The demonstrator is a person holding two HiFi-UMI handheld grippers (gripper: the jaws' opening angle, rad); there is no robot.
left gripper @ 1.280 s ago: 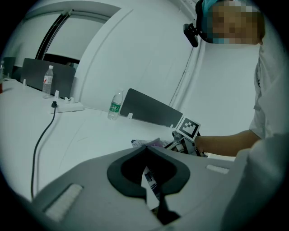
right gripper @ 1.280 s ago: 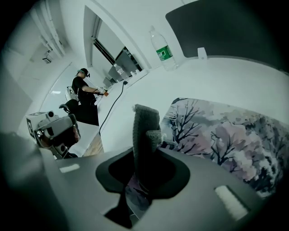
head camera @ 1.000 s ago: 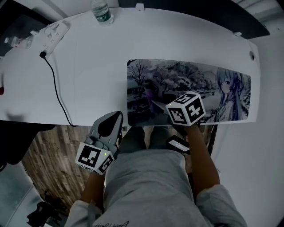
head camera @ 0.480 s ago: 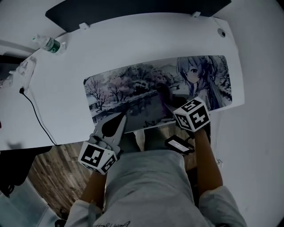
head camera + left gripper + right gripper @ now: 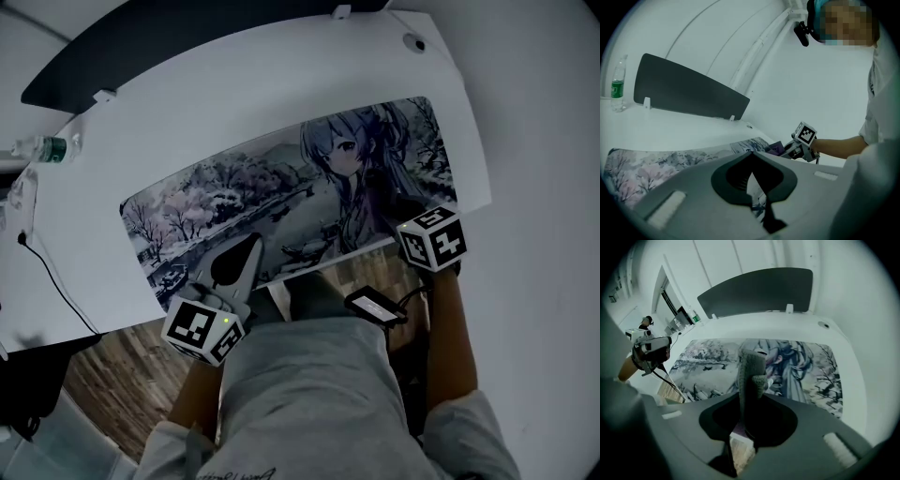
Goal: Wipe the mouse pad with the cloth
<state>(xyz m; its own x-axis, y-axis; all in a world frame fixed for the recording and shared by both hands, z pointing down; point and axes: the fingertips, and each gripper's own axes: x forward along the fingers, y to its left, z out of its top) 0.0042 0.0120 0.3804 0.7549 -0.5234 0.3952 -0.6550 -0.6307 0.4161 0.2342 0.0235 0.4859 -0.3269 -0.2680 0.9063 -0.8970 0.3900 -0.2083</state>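
Compared with a second ago, the right gripper (image 5: pixel 751 393) has travelled to the right along the near edge of the mouse pad (image 5: pixel 234 197). Before, it stood over the printed landscape, left of the drawn girl; now it is beside her, close to the near right corner of the pad. The left gripper (image 5: pixel 750 154) has also shifted. It was outside the left edge of the pad, and now its tip lies over the near edge, in the left part. The head camera has turned too, so the whole pad looks rotated on the white tabletop (image 5: pixel 234 103).

The fingers of the right gripper are clenched on the cloth (image 5: pixel 751 366), a grey folded piece which stands up from between them. The cloth is therefore at the right end of the pad. I cannot tell from these views whether it presses on the surface.

The fingers of the left gripper are closed together and hold nothing; only the print of the pad shows through the narrow gap under them.

I judge that a stroke along the near strip has reached the right end. The far half of the pad probably remains to be wiped, and the left gripper seems placed to keep the pad from sliding.

A water bottle (image 5: pixel 42 148) stands well apart at the far left.
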